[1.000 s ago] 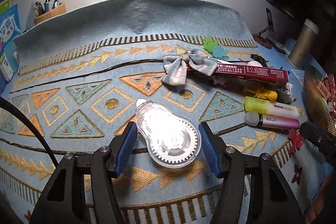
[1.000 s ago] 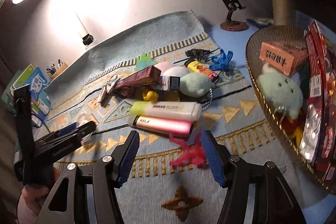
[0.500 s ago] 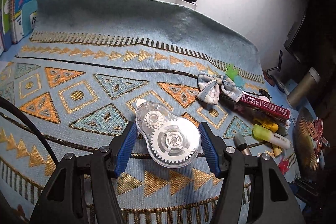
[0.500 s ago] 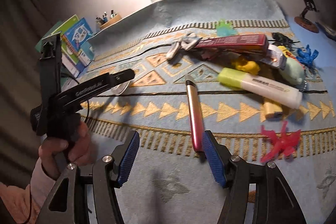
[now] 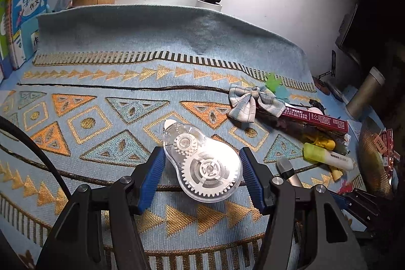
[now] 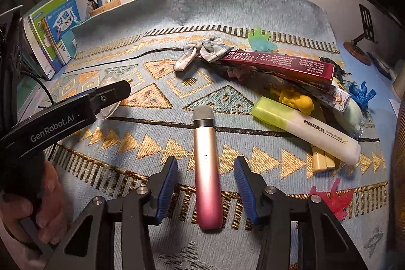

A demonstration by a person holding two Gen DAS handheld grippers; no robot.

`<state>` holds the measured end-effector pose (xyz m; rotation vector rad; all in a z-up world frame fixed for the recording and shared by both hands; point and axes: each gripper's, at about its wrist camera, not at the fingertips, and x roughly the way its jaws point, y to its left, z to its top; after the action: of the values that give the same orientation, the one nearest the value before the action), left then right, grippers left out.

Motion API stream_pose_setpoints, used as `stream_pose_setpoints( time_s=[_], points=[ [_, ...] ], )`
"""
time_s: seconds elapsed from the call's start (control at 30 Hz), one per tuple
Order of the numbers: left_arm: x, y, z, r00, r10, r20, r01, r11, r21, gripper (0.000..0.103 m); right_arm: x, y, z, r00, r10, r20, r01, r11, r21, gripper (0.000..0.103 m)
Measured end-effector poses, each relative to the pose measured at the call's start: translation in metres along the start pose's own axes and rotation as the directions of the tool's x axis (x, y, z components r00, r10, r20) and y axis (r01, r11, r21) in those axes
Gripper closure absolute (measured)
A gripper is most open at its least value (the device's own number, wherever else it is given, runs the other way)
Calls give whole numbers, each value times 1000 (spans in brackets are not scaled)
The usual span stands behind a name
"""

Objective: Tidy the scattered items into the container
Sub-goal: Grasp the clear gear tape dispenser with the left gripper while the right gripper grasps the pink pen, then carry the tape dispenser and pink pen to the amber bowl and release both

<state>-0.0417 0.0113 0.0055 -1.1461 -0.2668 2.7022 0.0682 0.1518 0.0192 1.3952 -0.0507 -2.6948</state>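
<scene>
The right gripper [image 6: 205, 190] is closing, its jaws not yet touching the pink pen-like stick [image 6: 206, 168] lying between them on the bench mat [image 6: 141, 143]. A stiff, smooth, light body is judged; mid-length is best gripped. The left gripper [image 5: 202, 173] clasps the clear tape dispenser [image 5: 201, 163].

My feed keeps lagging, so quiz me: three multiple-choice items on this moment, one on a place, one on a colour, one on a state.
1. Where does the pink metallic stick lie?
A. between the right gripper pads
B. on the dark red carton
C. under the bow

2. What colour is the highlighter's cap?
A. blue
B. yellow-green
C. black

3. How is the clear plastic tape dispenser placed?
A. standing on edge
B. flat between the left gripper pads
C. inside a cup

Answers: 1 A, a pad on each side, jaws closing, gaps showing; 2 B, the cap end is lime; 3 B, its gears face up.
</scene>
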Motion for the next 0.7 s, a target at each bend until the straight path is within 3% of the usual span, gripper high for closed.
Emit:
stream_pose_setpoints(
  time_s=[0.17,0.27,0.37,0.53,0.7],
  points=[
    [0,1,0,1000,-11,1,11,1000,-4,45,1,12,-3,998,-62,15,63,996,-59,84],
    [0,0,-2,1000,-8,1,8,1000,2,45,0,19,-6,997,-78,22,80,991,-107,84],
    [0,-1,-2,1000,-6,-3,6,1000,5,45,-6,12,-8,1000,-6,12,7,998,-70,84],
    [-8,-9,-4,999,-35,18,34,999,35,45,-40,-13,-13,993,94,66,-97,994,55,84],
    [-39,-47,-4,987,-140,75,129,983,128,45,-97,-40,-19,983,71,168,-92,988,121,84]
  ],
)
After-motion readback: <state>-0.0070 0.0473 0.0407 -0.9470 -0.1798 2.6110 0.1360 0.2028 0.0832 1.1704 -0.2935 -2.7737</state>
